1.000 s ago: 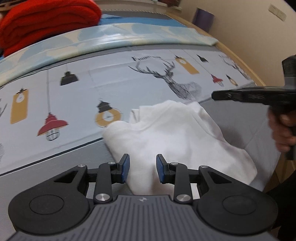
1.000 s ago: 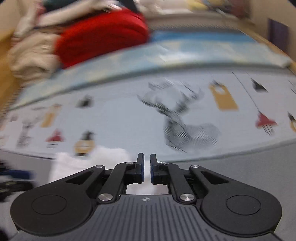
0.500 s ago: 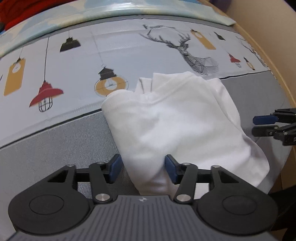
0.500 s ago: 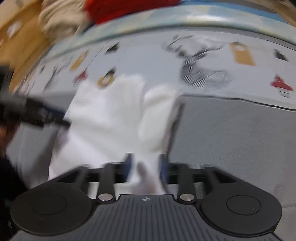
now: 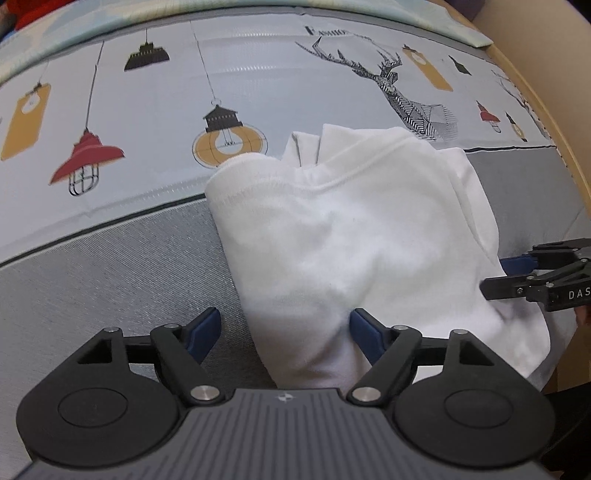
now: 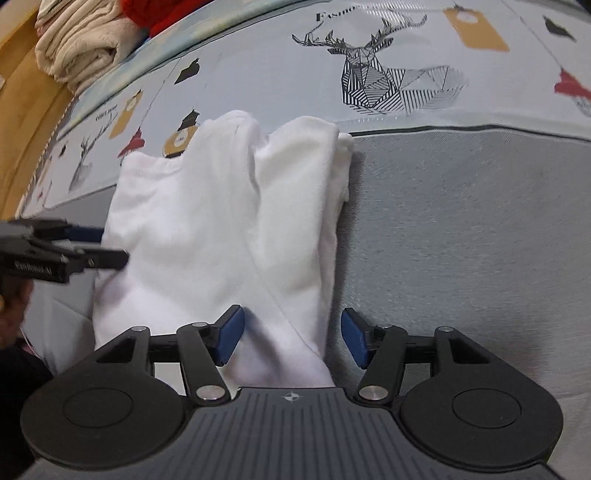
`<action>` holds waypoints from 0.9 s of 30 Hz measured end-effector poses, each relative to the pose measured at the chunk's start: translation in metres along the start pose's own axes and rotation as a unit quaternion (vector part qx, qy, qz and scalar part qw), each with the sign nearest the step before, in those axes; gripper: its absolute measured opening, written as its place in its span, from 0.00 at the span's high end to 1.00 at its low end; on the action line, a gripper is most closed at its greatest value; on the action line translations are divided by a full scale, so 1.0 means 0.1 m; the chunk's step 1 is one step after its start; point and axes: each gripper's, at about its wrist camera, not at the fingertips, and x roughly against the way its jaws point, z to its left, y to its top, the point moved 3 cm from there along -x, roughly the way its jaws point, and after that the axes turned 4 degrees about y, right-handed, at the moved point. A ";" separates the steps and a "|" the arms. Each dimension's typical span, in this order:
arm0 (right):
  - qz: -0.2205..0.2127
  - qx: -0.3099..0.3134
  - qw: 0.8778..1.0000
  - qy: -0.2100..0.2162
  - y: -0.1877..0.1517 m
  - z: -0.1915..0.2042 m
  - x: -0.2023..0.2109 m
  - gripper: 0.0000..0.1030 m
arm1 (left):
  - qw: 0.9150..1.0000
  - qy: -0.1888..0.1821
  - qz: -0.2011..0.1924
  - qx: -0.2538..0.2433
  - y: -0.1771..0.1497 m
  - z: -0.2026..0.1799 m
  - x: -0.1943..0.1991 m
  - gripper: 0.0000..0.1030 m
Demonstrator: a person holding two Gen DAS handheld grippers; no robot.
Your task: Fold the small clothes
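In the left wrist view, the bed sheet (image 5: 110,258) fills the frame: a pale band printed with hanging lamps, tags and a line-drawn deer head (image 5: 399,92) across the upper half, a plain grey band below it. The left gripper (image 5: 286,332) sits at the lower centre with its blue-padded fingers (image 5: 203,330) spread wide; the near end of the white garment (image 5: 351,236) lies between them, its left edge apart from the left pad and its cloth close against the right pad. The garment is loosely folded and runs from the lower centre up to the middle of the frame, its far end reaching onto the printed band. At the right edge, the right gripper (image 5: 496,275) comes in with its fingers apart at the garment's right side.

In the right wrist view, folded cream towels (image 6: 77,40) sit in the upper left corner beside something red (image 6: 147,13). The left gripper (image 6: 110,245) enters from the middle left edge, its fingers parted against the garment's left side. The garment (image 6: 221,221) lies in the centre on the grey band of the sheet (image 6: 461,240), with two rounded lobes at its far end. The right gripper (image 6: 291,338) at the lower centre has its fingers (image 6: 231,334) spread, straddling the garment's near right edge without pinching it.
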 end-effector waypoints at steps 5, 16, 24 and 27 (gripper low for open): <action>0.005 -0.002 1.000 0.015 0.06 0.08 -0.09 0.57 | 1.000 -0.010 0.004 -0.003 0.01 0.03 -0.08 0.33; -0.065 0.002 0.997 0.053 0.50 0.50 -0.13 0.81 | 0.996 0.040 -0.080 0.014 0.18 0.46 0.37 0.65; -0.152 0.033 0.988 -0.004 0.84 1.08 -0.24 0.78 | 0.980 0.092 -0.162 0.071 0.24 0.96 0.83 0.54; -0.171 0.051 0.983 -0.042 0.87 1.15 -0.19 0.75 | 0.985 0.039 -0.164 0.045 0.20 0.91 0.90 0.54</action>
